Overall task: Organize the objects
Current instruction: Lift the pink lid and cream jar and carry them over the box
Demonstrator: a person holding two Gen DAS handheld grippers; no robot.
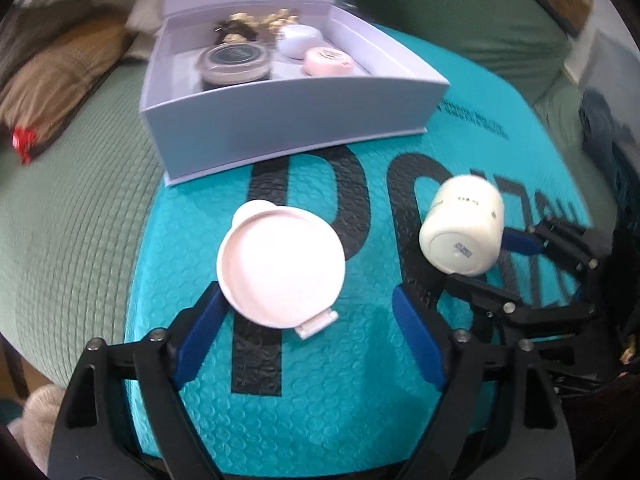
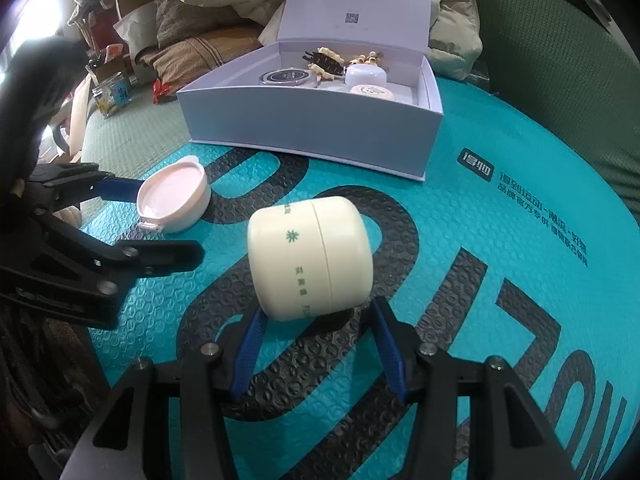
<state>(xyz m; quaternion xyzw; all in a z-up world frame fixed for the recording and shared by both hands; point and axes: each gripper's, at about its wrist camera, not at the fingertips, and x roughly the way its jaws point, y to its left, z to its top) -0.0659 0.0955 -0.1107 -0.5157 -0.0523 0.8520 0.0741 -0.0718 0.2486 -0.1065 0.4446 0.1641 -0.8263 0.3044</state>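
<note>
Cream plastic jar (image 2: 310, 258), barrel-shaped, lying on its side and clenched at its near end between the blue pads of the right gripper (image 2: 316, 312); it sits mid-mailer, nearer the front edge than the box. The teal bubble mailer (image 2: 500, 240) with big black lettering carries everything, spread over a green quilted cover (image 1: 80, 200).

Pale pink round flip-top tin (image 1: 281, 266), hinge tab toward the camera, lies near the mailer's left edge. The left gripper (image 1: 308, 304) stands released: one blue pad touches or nearly touches the tin's rim, the other is well apart.

White lidded cardboard box (image 2: 312, 128), lid up, sits at the mailer's far edge, already holding a dark-lidded clear jar (image 1: 235, 62), a white pot (image 1: 299, 38), a small pink tin (image 1: 328, 60) and hair clips (image 1: 256, 24).

Risks, as I judge them:
- Jar held only by its curved end; it could pivot or slip out on lifting.
- Tin may skate on the slick mailer if one pad meets it first.
- Free space in the box is tight; lowering could knock the pots.

Writing: green snowflake mark and small green characters on the jar, too small to read; Chinese print on the mailer's right side, illegible; QR code inside the lid.
</note>
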